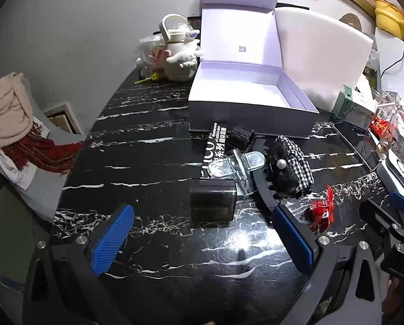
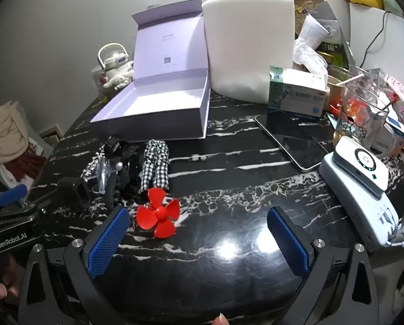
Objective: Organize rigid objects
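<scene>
An open white box (image 1: 245,100) (image 2: 158,105) with its lid up stands at the back of the black marble table (image 1: 147,162). In front of it lies a cluster: a dark square box (image 1: 212,203), a clear plastic clip (image 1: 237,163), a black headband (image 1: 262,178), a checked hair bow (image 1: 296,162) (image 2: 155,162) and a red propeller (image 1: 321,211) (image 2: 158,212). My left gripper (image 1: 202,241) is open just short of the dark box. My right gripper (image 2: 199,241) is open, with the propeller beside its left finger (image 2: 107,241).
A white foam block (image 2: 250,46) leans behind the box. A cartoon kettle (image 1: 178,51) sits back left. A tablet (image 2: 294,143), a medicine carton (image 2: 296,94), a glass mug (image 2: 364,113) and a white device (image 2: 359,189) crowd the right side. A chair with clothes (image 1: 9,124) stands to the left.
</scene>
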The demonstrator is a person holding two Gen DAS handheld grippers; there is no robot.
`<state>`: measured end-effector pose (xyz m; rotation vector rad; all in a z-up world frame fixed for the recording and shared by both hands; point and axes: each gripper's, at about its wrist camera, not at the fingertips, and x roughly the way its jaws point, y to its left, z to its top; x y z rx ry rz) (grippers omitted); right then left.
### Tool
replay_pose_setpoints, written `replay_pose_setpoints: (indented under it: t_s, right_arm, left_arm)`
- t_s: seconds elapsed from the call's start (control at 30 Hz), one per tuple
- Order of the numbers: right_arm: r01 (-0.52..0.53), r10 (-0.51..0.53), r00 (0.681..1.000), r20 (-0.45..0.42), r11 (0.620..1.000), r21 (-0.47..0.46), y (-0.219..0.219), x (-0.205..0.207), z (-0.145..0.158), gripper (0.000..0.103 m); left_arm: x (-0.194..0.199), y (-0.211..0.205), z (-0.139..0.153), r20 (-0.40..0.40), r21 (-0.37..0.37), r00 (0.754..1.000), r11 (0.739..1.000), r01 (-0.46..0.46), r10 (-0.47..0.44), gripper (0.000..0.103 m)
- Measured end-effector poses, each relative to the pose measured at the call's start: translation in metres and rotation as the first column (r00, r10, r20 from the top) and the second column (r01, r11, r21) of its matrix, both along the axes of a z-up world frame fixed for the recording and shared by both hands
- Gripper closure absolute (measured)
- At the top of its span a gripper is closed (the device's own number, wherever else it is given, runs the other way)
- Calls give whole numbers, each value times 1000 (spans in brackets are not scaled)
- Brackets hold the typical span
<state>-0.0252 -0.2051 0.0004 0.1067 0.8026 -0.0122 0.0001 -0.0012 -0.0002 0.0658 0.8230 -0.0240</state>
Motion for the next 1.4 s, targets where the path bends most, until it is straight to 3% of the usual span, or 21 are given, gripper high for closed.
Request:
replay_pose_setpoints:
  t_s: [0.2,0.27,0.43,1.4]
  right_arm:
    - [-3,2,1000,25,1000,8,0,0,3,0]
    - [-6,6,1000,25,1000,6,1,1,3,0]
    - [-19,19,1000,17,1000,2,2,1,1,0]
    - [-13,13,1000,13,1000,-20,5,-1,1,0]
  left_arm:
    - [-1,-16,-3,-8,13,1000,1000,-1,1,0]
    - [0,-2,-2,-13,-42,1000,999,7,-7,0]
    - [0,2,-1,-3,-16,1000,1000,7,-7,0]
    - [0,2,-9,-26,-21,999,1000,18,-19,0]
